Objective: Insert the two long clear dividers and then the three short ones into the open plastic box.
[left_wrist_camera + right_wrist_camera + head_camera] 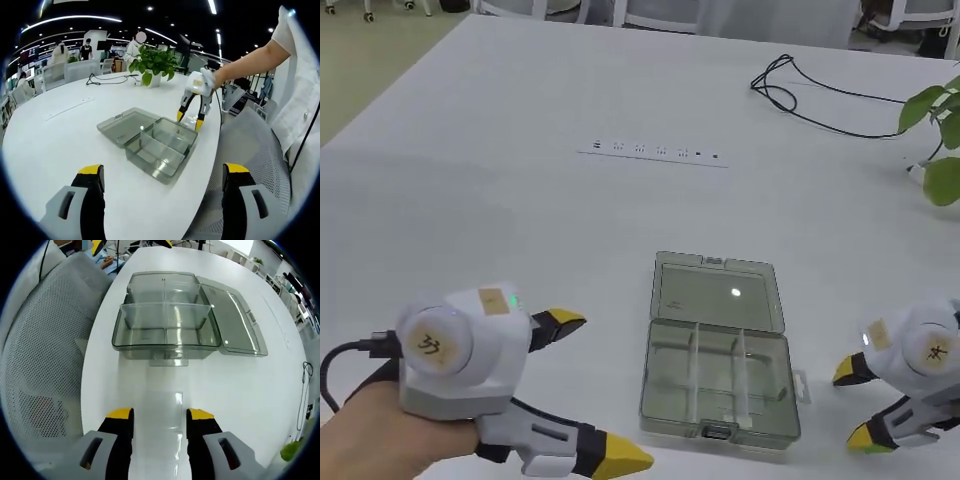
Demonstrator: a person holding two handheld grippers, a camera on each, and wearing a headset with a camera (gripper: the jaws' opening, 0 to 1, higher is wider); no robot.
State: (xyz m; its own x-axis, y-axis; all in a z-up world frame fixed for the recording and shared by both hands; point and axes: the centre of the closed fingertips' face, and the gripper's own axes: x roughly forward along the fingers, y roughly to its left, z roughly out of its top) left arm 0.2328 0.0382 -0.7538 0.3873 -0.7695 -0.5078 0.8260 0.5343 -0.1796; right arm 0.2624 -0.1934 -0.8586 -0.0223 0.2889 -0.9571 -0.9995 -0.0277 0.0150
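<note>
My left tool [162, 172] gapes empty; right tool [160, 416] stands open astride a clear divider [169, 402] near the box [150, 347].

One box [665, 410], two claws [600, 390] [851, 405], one plant [938, 130]

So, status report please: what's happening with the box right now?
Left hand-held gripper open, empty. Right hand-held gripper astride a clear strip, grip unclear. Box open, some dividers seated. Nothing in the way.
</note>
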